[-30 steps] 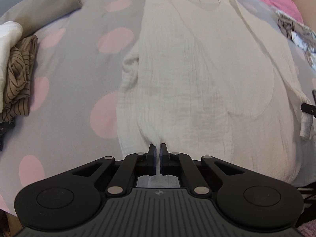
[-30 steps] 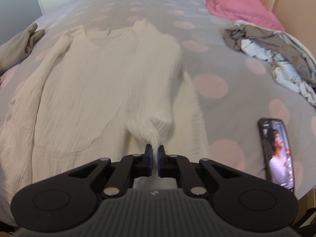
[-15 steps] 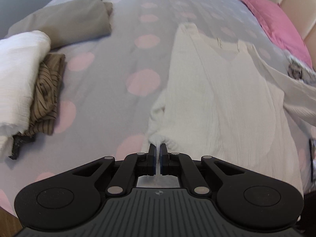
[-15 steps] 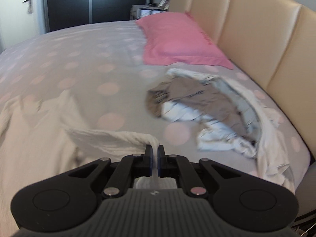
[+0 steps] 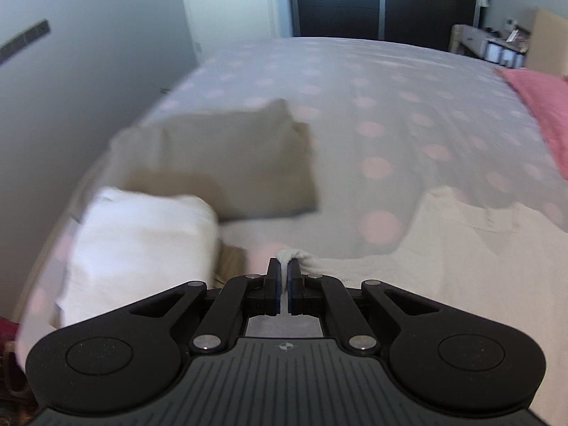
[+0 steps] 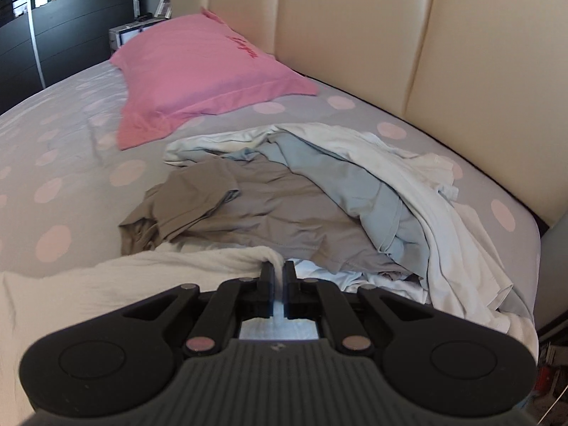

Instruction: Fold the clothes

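Note:
A cream crinkled long-sleeved top (image 5: 479,255) lies on the grey bed with pink dots. My left gripper (image 5: 283,266) is shut on a bunched bit of its cloth, which stretches off to the right in the left wrist view. My right gripper (image 6: 279,269) is shut on another bunched end of the same cream top (image 6: 142,277), which trails off to the left in the right wrist view. Both ends are lifted off the bed.
Left of the left gripper sit a folded white garment (image 5: 138,248) and a folded tan one (image 5: 227,156). Ahead of the right gripper lies a heap of grey and pale blue clothes (image 6: 312,198), with a pink pillow (image 6: 206,71) and a beige headboard (image 6: 426,42) behind.
Both grippers have risen and swung apart with the cream top's ends. The left view now faces the folded pile and door; the right faces the unfolded heap and headboard.

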### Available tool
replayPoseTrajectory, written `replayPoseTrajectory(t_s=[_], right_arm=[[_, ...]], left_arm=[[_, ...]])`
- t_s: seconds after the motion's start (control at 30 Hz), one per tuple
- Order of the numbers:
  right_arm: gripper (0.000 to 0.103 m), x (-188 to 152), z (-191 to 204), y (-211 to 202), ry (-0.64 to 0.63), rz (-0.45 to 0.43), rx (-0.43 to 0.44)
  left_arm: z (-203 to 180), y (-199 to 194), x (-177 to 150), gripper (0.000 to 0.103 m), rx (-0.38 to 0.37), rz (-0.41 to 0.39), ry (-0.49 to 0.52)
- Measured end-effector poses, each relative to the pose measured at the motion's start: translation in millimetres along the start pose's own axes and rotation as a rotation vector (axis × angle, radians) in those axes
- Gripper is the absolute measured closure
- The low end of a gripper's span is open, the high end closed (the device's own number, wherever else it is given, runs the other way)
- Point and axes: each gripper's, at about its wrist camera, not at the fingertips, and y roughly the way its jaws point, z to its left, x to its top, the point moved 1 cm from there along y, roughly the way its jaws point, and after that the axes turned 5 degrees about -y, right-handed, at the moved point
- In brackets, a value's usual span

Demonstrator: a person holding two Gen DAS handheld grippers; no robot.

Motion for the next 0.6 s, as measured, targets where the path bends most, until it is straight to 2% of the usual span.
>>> replayPoseTrajectory(t_s=[0.23, 0.5, 0.6], right_arm=[[0.098, 16, 15, 25, -0.025, -0.006, -0.043], [0.098, 19, 11, 58, -0.022, 0.036, -0.137], [0.098, 17, 11, 69, -0.046, 0.048, -0.176]], left_arm=[[32, 79, 47, 0.102, 0.265, 0.052, 0.058], [43, 160, 49, 0.102, 0.448, 0.174, 0.114], [45, 176, 44, 0.102, 0.477, 0.193, 0.131]])
